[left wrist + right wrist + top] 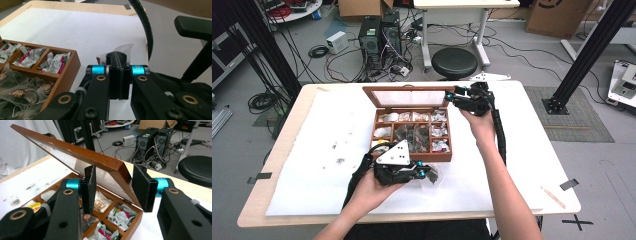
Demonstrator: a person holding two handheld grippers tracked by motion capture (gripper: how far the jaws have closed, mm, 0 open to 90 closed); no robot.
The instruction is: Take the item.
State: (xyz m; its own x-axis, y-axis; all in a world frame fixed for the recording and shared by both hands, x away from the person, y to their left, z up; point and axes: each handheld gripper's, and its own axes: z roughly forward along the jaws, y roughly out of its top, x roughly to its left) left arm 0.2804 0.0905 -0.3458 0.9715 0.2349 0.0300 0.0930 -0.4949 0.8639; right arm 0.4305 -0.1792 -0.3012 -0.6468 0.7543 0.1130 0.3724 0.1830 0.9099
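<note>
High view: the wooden tea box (412, 131) sits mid-table, lid (408, 96) up. Right gripper (117, 188) jaws are apart around the lid's corner. Left gripper (119, 75) pinches a clear packet (123, 51) beside the box.

High view: camera up above person's side, looks forward and down at whole table (532, 150), far off. Left gripper view: very low, close, looks along closed jaws across white sheet, wooden box (65, 75) at left. Right gripper view: close to box lid (82, 153), faces room behind. All three share box.
</note>
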